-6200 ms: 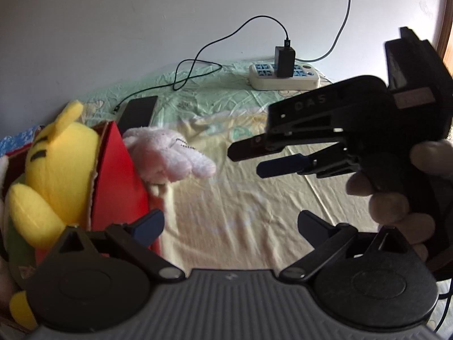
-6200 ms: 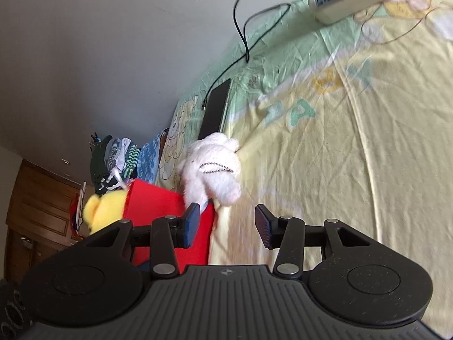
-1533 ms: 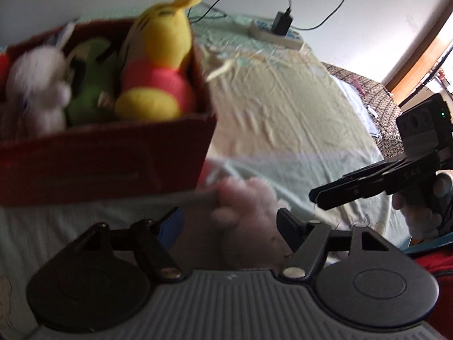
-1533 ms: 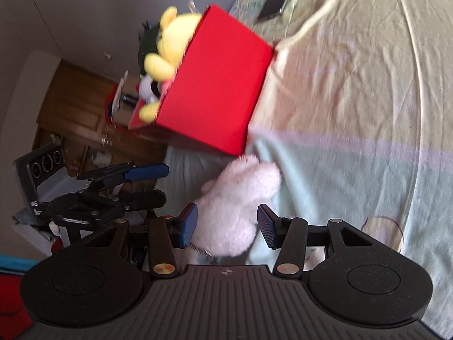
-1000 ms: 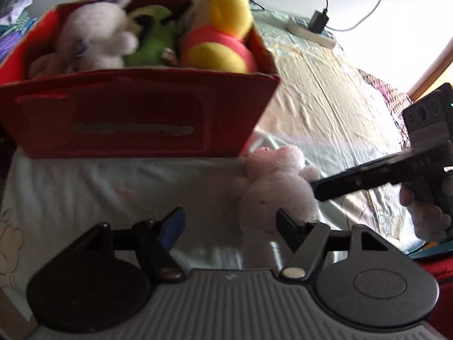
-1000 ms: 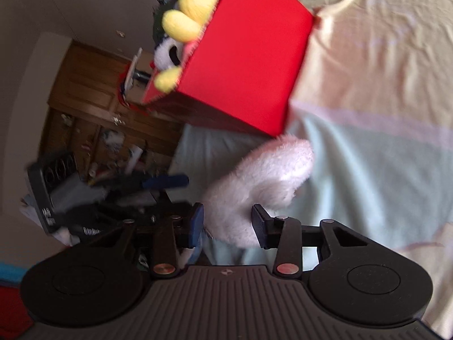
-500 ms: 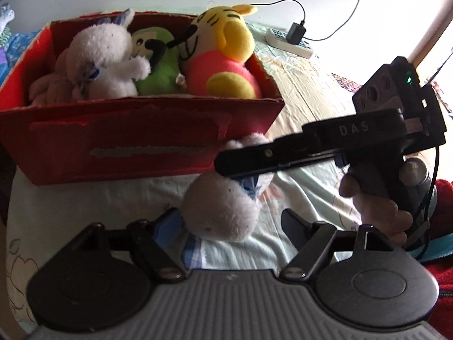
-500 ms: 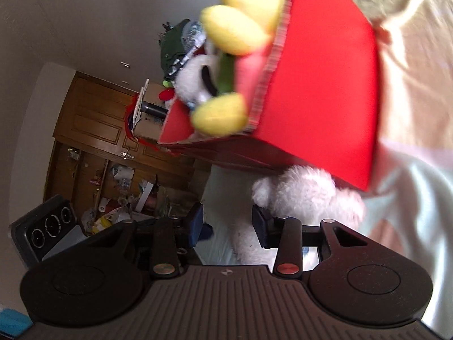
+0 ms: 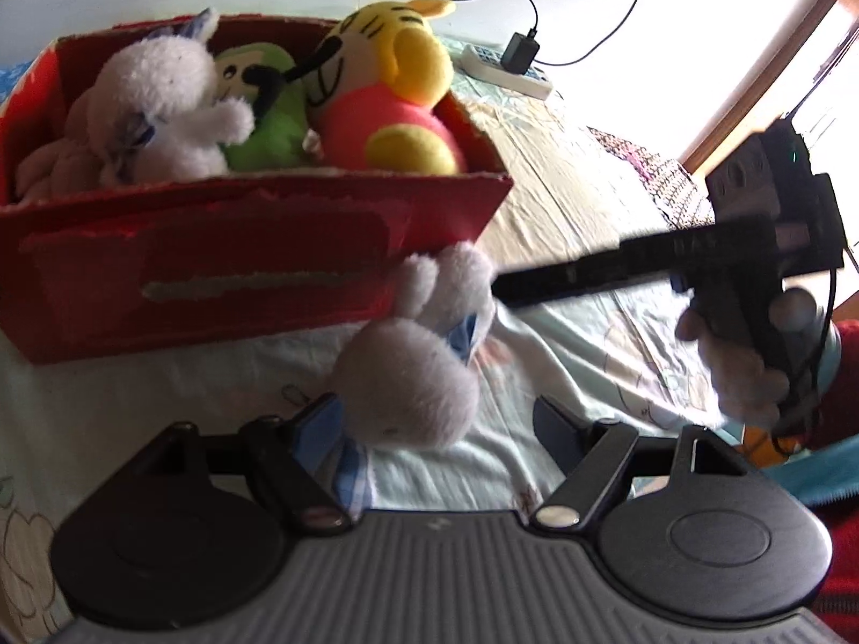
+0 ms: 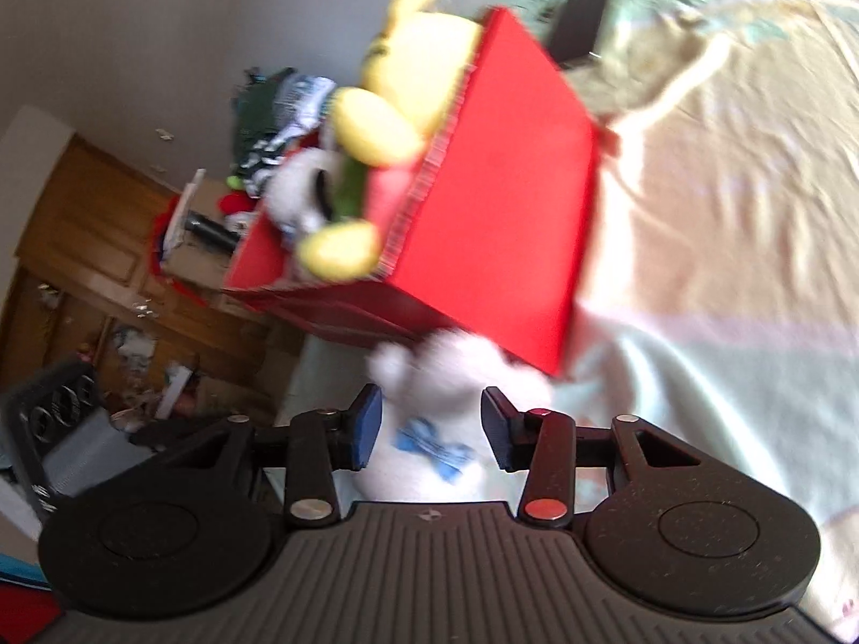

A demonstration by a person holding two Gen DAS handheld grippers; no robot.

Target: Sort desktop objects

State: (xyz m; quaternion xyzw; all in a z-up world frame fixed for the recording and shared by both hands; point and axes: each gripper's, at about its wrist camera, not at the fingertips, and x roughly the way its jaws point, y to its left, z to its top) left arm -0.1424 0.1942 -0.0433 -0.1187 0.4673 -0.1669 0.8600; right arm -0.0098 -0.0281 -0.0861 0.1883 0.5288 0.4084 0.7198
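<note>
A white plush rabbit with a blue bow (image 9: 413, 381) lies on the bedsheet in front of the red box (image 9: 215, 279). My left gripper (image 9: 437, 416) is open around it, and the left finger touches its body. The right gripper (image 9: 504, 290) is a blurred black bar whose tip ends just right of the rabbit's ears. In the right wrist view the rabbit (image 10: 429, 375) shows between and beyond the parted fingers of that gripper (image 10: 432, 424). The red box (image 10: 499, 225) holds a yellow plush (image 9: 397, 86), a green one (image 9: 268, 112) and a white one (image 9: 155, 102).
A hand (image 9: 751, 370) holds the right gripper at the right. A power strip with a charger (image 9: 510, 72) lies at the far side of the bed, and a phone (image 10: 582, 21) beyond the box. A wooden cabinet (image 10: 70, 225) stands past the bed's edge.
The right gripper dragged the rabbit from beside the box to its front. In the last half second it drew back to the right off the rabbit, which stays by my left finger.
</note>
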